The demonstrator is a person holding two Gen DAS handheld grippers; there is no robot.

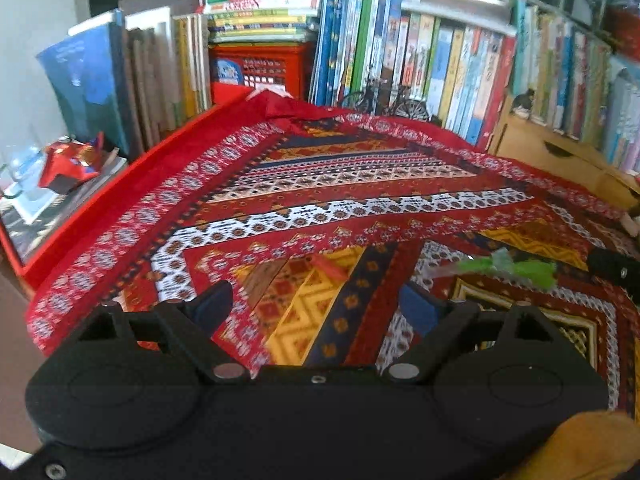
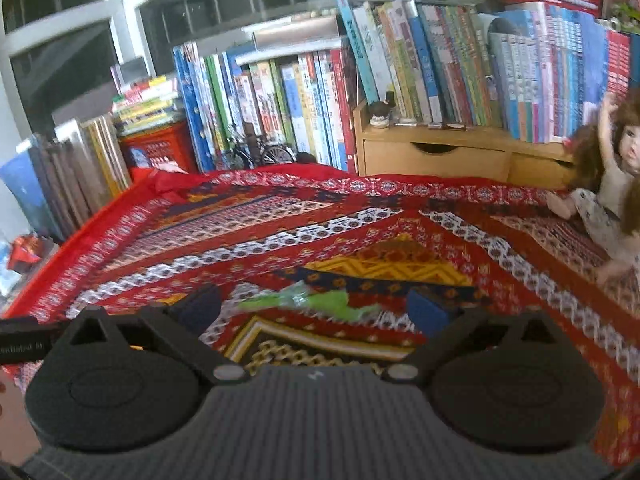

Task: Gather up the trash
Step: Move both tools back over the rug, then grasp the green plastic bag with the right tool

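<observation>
Wrapper (image 2: 308,302): green, crinkled, lying flat on the patterned cloth (image 2: 360,216), just ahead of the right gripper (image 2: 316,312).
Handling: likely very light, soft, slippery; pinch the bunched middle.
Right gripper: jaws wide apart, empty.
Left gripper (image 1: 318,304): spread, empty; a small red scrap (image 1: 330,266) lies just ahead.
Beyond: books (image 2: 304,108), doll (image 2: 612,184).

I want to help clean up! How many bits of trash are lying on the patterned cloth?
2: a green wrapper lying ahead between the right gripper's fingers, and a small red scrap ahead of the left gripper. More may be hidden against the busy cloth.
</observation>
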